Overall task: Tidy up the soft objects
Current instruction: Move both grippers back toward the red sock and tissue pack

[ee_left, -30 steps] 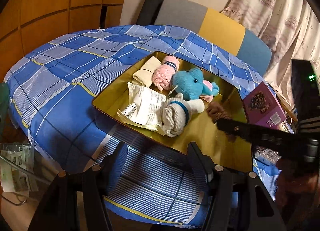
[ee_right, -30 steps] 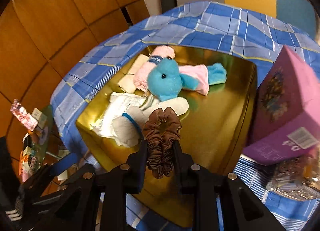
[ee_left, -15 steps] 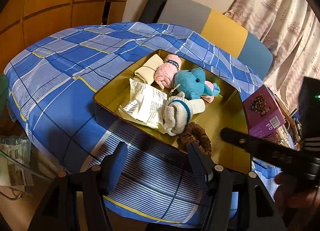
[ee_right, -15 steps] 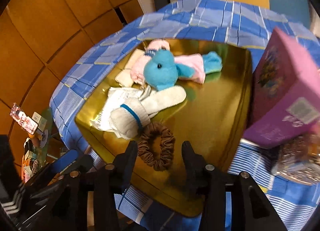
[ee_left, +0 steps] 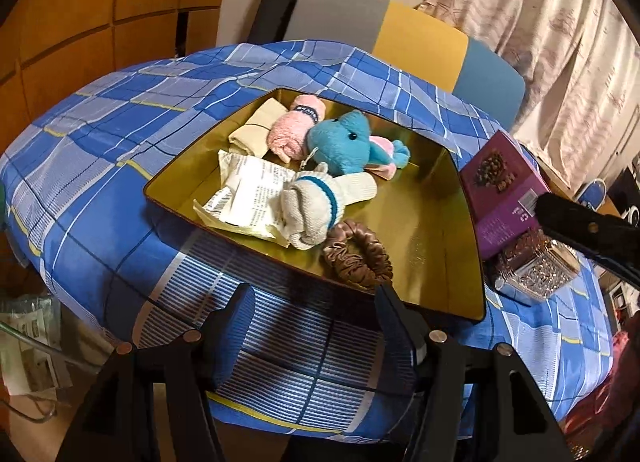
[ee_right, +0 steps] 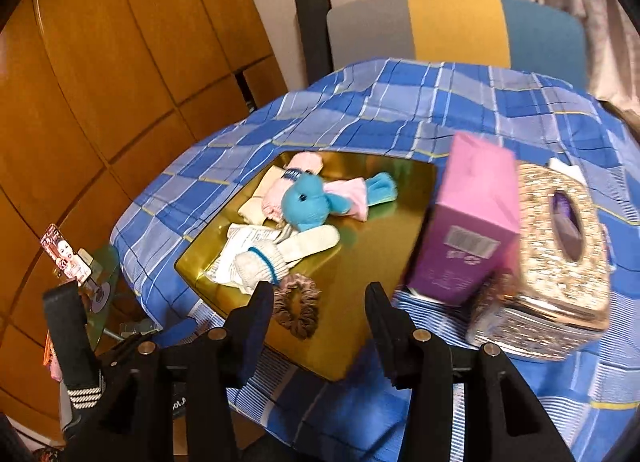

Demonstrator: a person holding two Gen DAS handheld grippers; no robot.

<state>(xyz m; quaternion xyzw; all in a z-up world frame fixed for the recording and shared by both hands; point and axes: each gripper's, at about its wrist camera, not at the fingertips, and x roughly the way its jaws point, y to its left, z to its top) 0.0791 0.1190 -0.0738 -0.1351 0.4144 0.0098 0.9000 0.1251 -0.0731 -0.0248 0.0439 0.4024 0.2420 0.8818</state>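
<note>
Six soft or papery things lie in the gold tray (ee_left: 440,222), which sits on the table under a blue plaid cloth (ee_left: 120,134); the tray is shallow, glossy and mirror-like, with a dark rim; at its near edge rests the brown scrunchie (ee_left: 357,258), a ruffled satin ring lying flat, touching the rolled white sock (ee_left: 316,206) with a blue band just behind it; beside the sock, toward the tray's left, lies a crinkled printed packet (ee_left: 248,190); farther back in the tray sit a fuzzy blue plush toy (ee_left: 346,142), a rolled pink sock (ee_left: 294,130) and a folded cream cloth (ee_left: 256,128), all pressed close together; just outside the tray's right edge stands a purple cardboard box (ee_right: 468,230), and against that box's far side a glittery tissue box (ee_right: 560,262) with an oval slot; behind the table stands a chair (ee_right: 456,28) with grey, yellow and teal panels; the left tongs (ee_left: 316,314) hover before the tray's near edge, spread wide and holding nothing; the right tongs (ee_right: 318,306) hang over the tray's near corner, parted and empty, the scrunchie lying below and clear of both pads.
</note>
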